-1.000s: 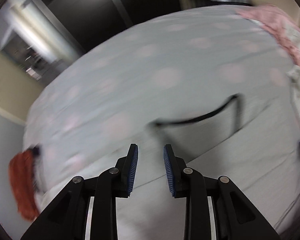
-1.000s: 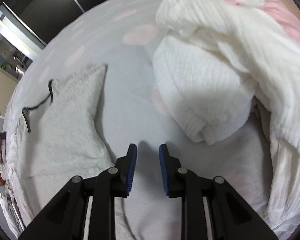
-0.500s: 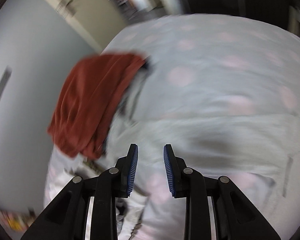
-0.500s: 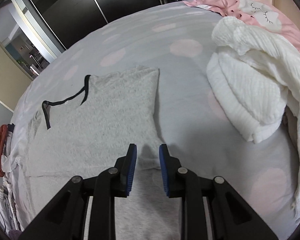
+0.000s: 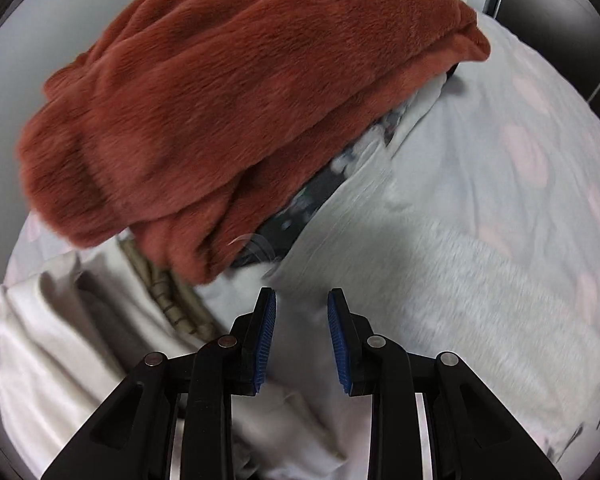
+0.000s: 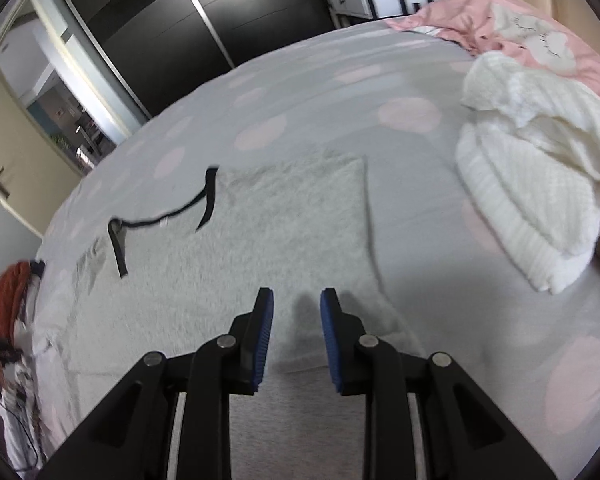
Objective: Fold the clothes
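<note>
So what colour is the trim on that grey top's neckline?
Black trim on the grey top; right wrist view.

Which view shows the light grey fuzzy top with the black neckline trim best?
The right wrist view: the light grey fuzzy top lies spread flat on the dotted bedsheet, black neckline trim and far edge visible. The left wrist view shows only a blurred fuzzy grey patch, probably part of it, beside the rust-red fleece garment.

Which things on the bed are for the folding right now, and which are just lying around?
For the folding:
- grey top with black trim, spread flat
- right hand-held gripper, open above it
- left hand-held gripper, open, holding nothing

Just lying about:
- rust-red fleece on a pile
- white knit blanket
- pink quilt
- spotted bedsheet
</note>
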Demonstrator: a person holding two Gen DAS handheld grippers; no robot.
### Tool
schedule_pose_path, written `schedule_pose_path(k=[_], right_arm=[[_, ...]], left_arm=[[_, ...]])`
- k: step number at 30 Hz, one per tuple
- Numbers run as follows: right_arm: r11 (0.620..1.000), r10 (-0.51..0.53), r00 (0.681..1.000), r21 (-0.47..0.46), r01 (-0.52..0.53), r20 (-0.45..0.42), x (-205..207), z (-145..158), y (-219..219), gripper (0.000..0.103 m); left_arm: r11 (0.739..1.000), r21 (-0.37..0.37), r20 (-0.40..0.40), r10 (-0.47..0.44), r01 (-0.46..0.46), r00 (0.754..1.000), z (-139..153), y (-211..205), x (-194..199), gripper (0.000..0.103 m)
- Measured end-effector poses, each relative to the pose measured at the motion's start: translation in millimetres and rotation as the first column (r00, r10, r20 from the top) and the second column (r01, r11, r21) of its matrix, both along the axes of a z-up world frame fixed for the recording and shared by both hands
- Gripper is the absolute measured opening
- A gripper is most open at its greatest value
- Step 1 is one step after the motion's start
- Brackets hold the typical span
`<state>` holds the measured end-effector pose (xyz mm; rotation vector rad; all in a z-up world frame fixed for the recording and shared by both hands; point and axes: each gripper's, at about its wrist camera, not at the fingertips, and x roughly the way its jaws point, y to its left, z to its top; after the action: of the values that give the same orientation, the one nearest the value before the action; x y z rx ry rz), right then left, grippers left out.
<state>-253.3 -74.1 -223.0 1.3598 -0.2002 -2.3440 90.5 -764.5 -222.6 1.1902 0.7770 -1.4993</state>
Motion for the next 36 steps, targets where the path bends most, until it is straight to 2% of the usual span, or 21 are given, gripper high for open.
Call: schedule_pose_path(k=[2, 5, 9, 11, 14, 16, 19, 21, 25, 27, 34, 36], right_arm=[[1.0, 0.005, 1.0, 0.01, -0.006, 0.016, -2.6, -6.2, 1.5, 0.024], [1.0, -0.015, 0.999, -0.013, 0.015, 0.044, -10.6, -13.3, 8.8, 0.024], [0.999, -0.028, 0.998, -0.037, 0.03, 0.053, -15.7, -13.9, 20.0, 0.024], [0.999, -0.02, 0.998, -0.044, 0.023, 0.061, -15.7, -14.6, 21.2, 0.024], [0.999, -0.01, 0.998, -0.046, 0.013, 0.06, -14.5, -13.0, 22.4, 0.024], [0.999, -0.002, 0.999, -0.051, 0.005, 0.052, -13.2, -10.1, 22.6, 0.024], [0.998, 0.006, 0.999, -0.067, -0.003, 0.049, -11.6, -5.2, 19.6, 0.024], [0.997, 0.009, 0.999, -0.079, -0.006, 0.048, -9.7, -0.7, 21.4, 0.024], [0.995, 0.013, 0.999, -0.101, -0.008, 0.045, -6.7, 8.5, 25.9, 0.024], [0.993, 0.014, 0.999, -0.117, -0.008, 0.045, -5.5, 13.2, 29.3, 0.024], [0.987, -0.001, 1.0, -0.158, 0.001, 0.001, -5.9, 31.1, 37.7, 0.024], [0.986, -0.007, 1.0, -0.167, 0.008, 0.004, -7.8, 32.5, 37.6, 0.024]], left_arm=[[1.0, -0.002, 0.016, 0.022, -0.022, 1.0, -4.5, -1.2, -5.5, 0.028], [0.998, -0.021, 0.038, 0.065, -0.064, 0.997, -5.6, -0.9, -8.6, 0.017], [0.995, -0.042, 0.013, 0.094, -0.093, 0.995, 7.9, 10.5, -8.8, 0.008], [0.995, -0.067, -0.019, 0.074, -0.075, 0.997, 26.3, 25.0, -14.3, 0.008], [0.993, -0.117, -0.085, -0.025, 0.015, 0.996, 71.2, 60.0, -34.7, 0.008], [0.986, -0.15, -0.14, -0.099, 0.078, 0.985, 106.6, 89.6, -51.0, 0.008], [0.966, -0.201, -0.234, -0.21, 0.165, 0.949, 159.8, 139.5, -77.3, 0.008], [0.948, -0.234, -0.292, -0.28, 0.215, 0.915, 192.9, 174.2, -95.2, 0.008], [0.909, -0.277, -0.352, -0.399, 0.312, 0.847, 239.9, 226.6, -130.8, 0.008], [0.886, -0.291, -0.363, -0.452, 0.361, 0.815, 253.0, 254.9, -151.8, 0.008], [0.82, -0.262, -0.353, -0.572, 0.509, 0.741, 242.0, 358.1, -203.3, 0.008], [0.806, -0.246, -0.357, -0.592, 0.538, 0.723, 219.5, 383.4, -213.2, 0.008]])
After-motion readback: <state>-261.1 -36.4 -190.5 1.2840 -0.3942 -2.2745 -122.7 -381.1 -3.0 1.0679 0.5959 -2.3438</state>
